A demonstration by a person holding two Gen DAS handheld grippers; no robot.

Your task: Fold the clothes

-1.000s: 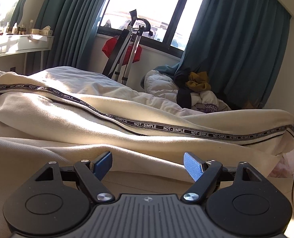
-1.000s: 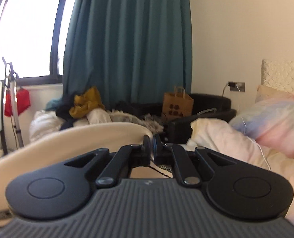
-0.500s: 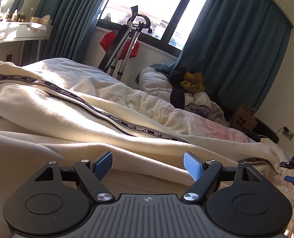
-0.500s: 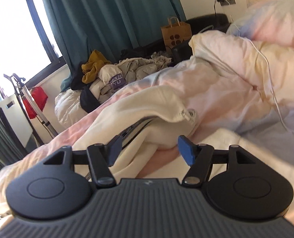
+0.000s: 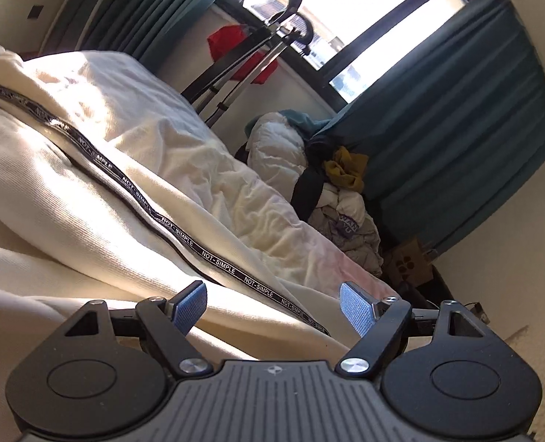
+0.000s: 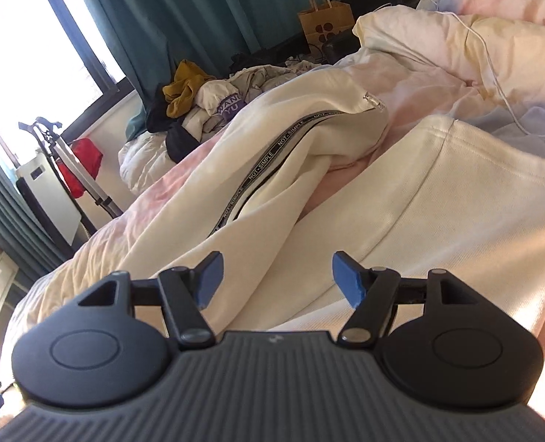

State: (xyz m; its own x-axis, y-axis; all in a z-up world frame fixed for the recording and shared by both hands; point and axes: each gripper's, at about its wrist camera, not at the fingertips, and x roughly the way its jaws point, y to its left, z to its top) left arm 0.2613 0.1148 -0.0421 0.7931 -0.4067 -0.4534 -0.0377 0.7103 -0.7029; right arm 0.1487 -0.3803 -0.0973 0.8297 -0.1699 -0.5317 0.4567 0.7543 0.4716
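Note:
A cream sweatshirt lies spread on the bed; a black tape printed NOT-SIMPLE runs along its sleeve. The sleeve also shows in the right wrist view, folded over beside the garment's ribbed hem. My left gripper is open and empty just above the cream fabric. My right gripper is open and empty, low over the garment body near the sleeve.
A pale crumpled duvet covers the bed, with pillows and a white cable at its head. A heap of clothes lies by the teal curtain. A metal stand is under the window. A paper bag stands on the floor.
My right gripper opened and let go of the sleeve, which now lies on the bed, and tilted down. My left gripper stayed open and swung its view to the right.

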